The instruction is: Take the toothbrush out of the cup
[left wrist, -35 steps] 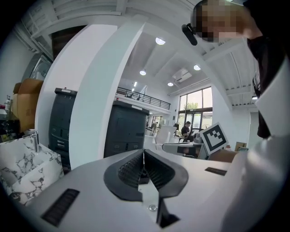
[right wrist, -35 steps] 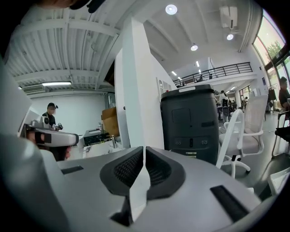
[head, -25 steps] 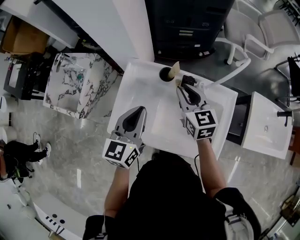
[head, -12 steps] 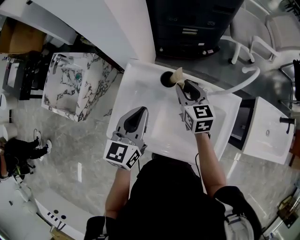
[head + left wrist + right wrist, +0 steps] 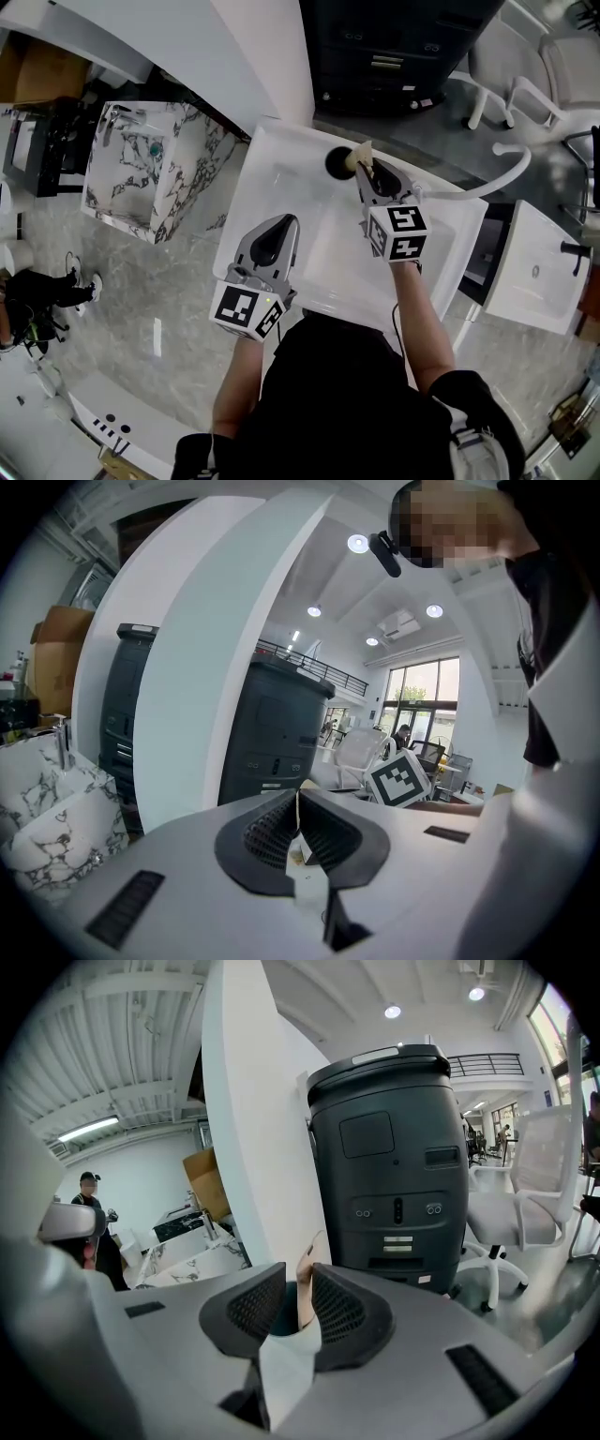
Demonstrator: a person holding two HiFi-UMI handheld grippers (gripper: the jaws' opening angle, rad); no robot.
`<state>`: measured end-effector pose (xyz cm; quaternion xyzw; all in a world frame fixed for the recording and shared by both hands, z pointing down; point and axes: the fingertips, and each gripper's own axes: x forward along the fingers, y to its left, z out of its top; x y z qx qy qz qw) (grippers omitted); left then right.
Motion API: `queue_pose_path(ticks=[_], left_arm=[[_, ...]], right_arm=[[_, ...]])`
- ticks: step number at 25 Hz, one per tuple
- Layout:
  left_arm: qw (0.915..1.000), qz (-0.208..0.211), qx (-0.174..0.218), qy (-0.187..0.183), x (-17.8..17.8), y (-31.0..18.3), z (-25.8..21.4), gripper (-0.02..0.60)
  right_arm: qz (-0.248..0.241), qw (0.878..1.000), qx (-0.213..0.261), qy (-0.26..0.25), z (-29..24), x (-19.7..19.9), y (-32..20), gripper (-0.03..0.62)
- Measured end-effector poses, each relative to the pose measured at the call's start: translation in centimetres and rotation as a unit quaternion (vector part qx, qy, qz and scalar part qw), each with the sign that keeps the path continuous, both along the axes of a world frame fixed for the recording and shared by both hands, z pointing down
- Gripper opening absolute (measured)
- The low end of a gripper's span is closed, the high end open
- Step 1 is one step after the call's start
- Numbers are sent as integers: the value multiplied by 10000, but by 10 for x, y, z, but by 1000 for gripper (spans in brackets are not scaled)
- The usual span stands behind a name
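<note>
Right gripper (image 5: 366, 172) over white bench (image 5: 281, 187) on grey marble floor (image 5: 141, 281), jaws closing around cream toothbrush (image 5: 361, 153) in black cup (image 5: 334, 163); left gripper (image 5: 280, 224) pressed together.

Glossy white counter (image 5: 281, 183), matt-looking black cup (image 5: 335, 163), a polished marble-veined basin (image 5: 155, 178) and a smooth, shiny grey stone-look floor (image 5: 141, 300).

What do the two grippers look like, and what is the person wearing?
The left gripper and right gripper are matching light grey shells with dark ribbed pads, each carrying a white cube of black square markers. The person wears a black top.
</note>
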<state>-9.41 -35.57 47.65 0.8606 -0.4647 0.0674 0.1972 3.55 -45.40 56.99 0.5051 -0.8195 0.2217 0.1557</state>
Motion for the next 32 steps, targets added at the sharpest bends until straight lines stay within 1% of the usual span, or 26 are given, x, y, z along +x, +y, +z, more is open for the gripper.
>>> queue_pose_path(ticks=[2, 5, 10, 16, 24, 28, 32], left_arm=[[10000, -6, -8, 1, 1, 0, 1, 23], [10000, -14, -24, -7, -1, 1, 2, 23], [10000, -28, 8, -28, -3, 5, 0, 23], [10000, -63, 58, -35, -5, 14, -6, 23], [9998, -52, 199, -44, -6, 34, -18, 23], [9994, -48, 342, -36, -7, 49, -30, 23], [9987, -65, 514, 14, -12, 67, -45, 23]], right_arm=[[28, 10000, 10, 47, 0, 3, -3, 82], [37, 9999, 14, 115, 1, 5, -3, 65], [-9, 9999, 36, 94, 0, 4, -1, 58], [10, 9998, 214, 47, -10, 3, 4, 57], [123, 9978, 657, -6, -43, 5, 15, 57], [279, 9946, 991, -98, -69, 6, 25, 57], [325, 9913, 1270, -143, -96, 3, 40, 57]])
